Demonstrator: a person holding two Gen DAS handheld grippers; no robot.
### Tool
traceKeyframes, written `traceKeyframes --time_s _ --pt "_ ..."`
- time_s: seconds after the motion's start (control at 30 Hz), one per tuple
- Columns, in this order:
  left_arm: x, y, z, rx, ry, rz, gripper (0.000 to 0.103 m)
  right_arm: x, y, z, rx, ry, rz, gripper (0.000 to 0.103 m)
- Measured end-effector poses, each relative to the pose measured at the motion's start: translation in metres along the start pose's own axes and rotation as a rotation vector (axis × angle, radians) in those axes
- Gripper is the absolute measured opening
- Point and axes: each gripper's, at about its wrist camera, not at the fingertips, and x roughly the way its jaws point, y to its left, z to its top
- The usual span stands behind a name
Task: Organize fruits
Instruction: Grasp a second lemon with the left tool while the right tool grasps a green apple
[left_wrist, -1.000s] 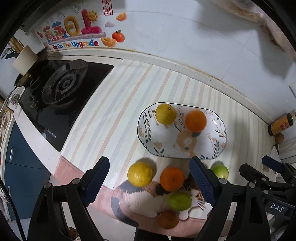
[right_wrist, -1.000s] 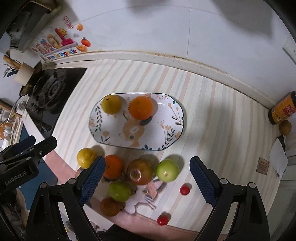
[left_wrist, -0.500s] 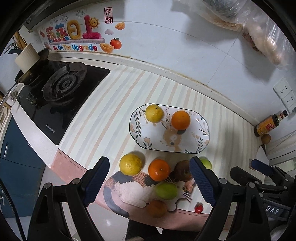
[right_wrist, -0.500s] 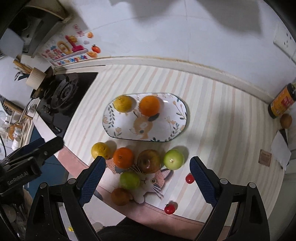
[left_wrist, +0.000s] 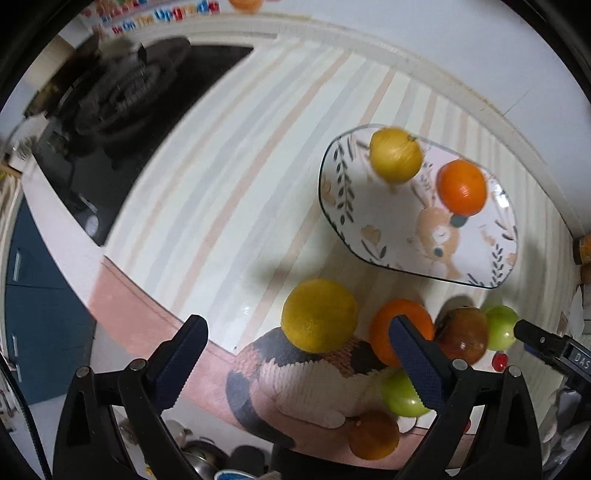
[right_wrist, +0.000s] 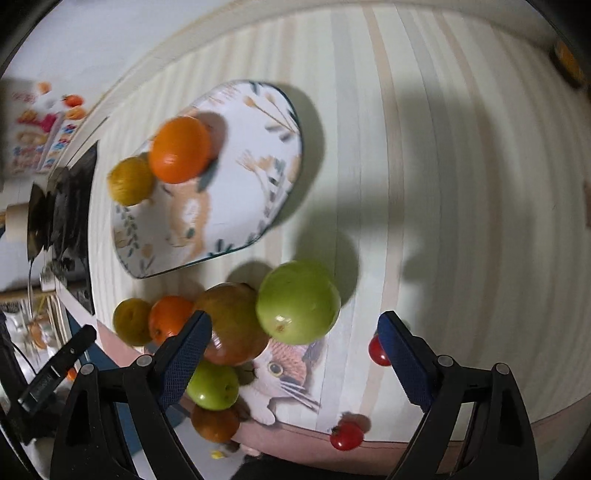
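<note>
Both grippers, left (left_wrist: 295, 363) & right (right_wrist: 293, 354), are hovering w/ fingers spread over loose fruit (yellow citrus (left_wrist: 319, 315), green apple (right_wrist: 298, 302)) on the striped worktop (right_wrist: 461, 184).

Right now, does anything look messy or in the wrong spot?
Yes. Only two fruits sit on the oval patterned plate. The rest crowd the counter beside it, and one small red tomato sits right at the counter's front edge, where it might roll off.
</note>
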Motion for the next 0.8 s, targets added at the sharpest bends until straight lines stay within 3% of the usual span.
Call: traceKeyframes --time_s 0.07,0.2,0.37,0.47,0.5,0.8 --pt "0.013 0.000 0.003 -0.006 0.031 -0.006 0.101 0.012 -0.003 0.002 0.022 0.008 0.008 0.089" --pt "0.040 -0.003 0.006 -0.011 0.097 -0.031 0.101 0.028 -0.005 0.005 0.019 0.019 -0.003 0.059" --pt "0.056 -0.009 0.004 0.012 0.117 -0.046 0.098 0.024 -0.007 0.001 -0.028 0.030 -0.058 0.059" --pt "0.064 -0.011 0.003 0.020 0.126 -0.064 0.067 0.024 -0.006 0.002 -0.043 0.042 -0.054 0.059" --pt "0.065 -0.013 0.002 0.018 0.134 -0.083 0.062 0.023 -0.006 0.002 -0.044 0.044 -0.055 0.059" --pt "0.056 -0.024 -0.013 0.034 0.108 -0.049 0.061 0.032 -0.002 0.004 -0.061 0.071 -0.062 0.060"
